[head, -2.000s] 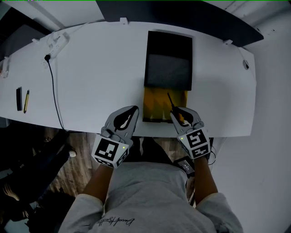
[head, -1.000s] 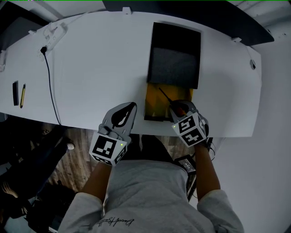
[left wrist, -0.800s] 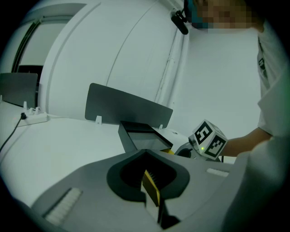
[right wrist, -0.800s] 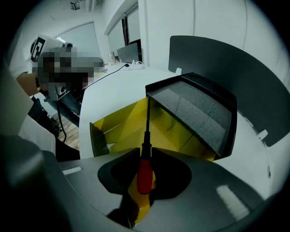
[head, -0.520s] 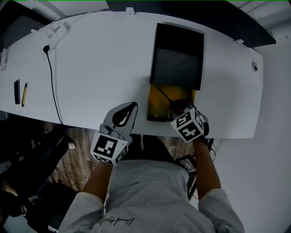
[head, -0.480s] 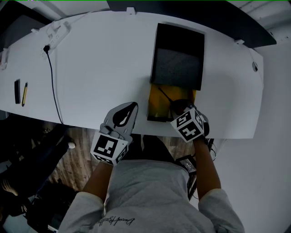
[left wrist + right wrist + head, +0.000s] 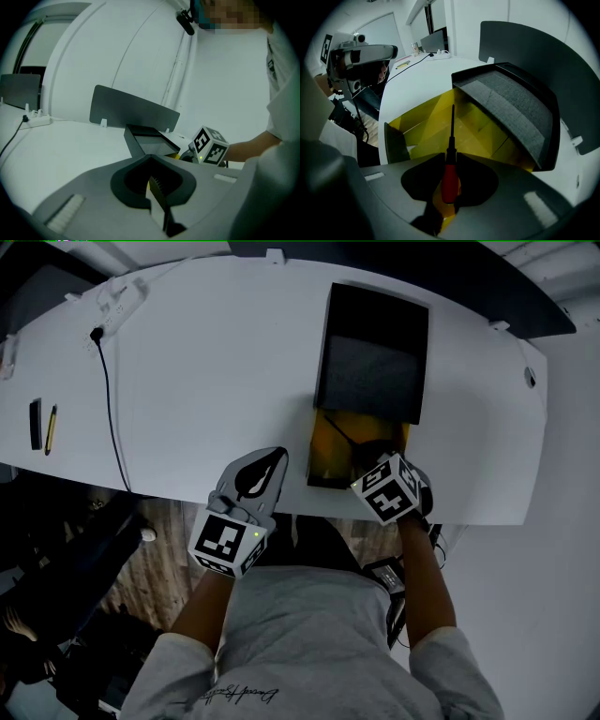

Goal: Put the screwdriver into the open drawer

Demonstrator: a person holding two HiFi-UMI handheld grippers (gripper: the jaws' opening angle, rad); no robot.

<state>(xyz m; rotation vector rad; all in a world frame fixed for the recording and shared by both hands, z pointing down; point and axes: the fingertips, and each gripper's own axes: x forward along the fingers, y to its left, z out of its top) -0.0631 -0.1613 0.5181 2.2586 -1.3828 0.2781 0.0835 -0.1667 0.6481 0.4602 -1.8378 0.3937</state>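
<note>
The screwdriver has a red handle and a thin black shaft. My right gripper is shut on that handle, tilted steeply down over the open drawer, whose inside is yellow. The shaft's tip points into the drawer. In the head view the right gripper hangs over the drawer's near right corner, and the screwdriver shaft slants up-left. The drawer sticks out of a black cabinet. My left gripper rests shut and empty at the table's front edge, left of the drawer.
A black cable runs from a white power strip over the table's left part. A pen and a dark flat object lie at the far left. A dark partition stands behind the table.
My right gripper has tipped further downward over the drawer, and the screwdriver's shaft has swung lower into it. The left gripper has stayed put.
</note>
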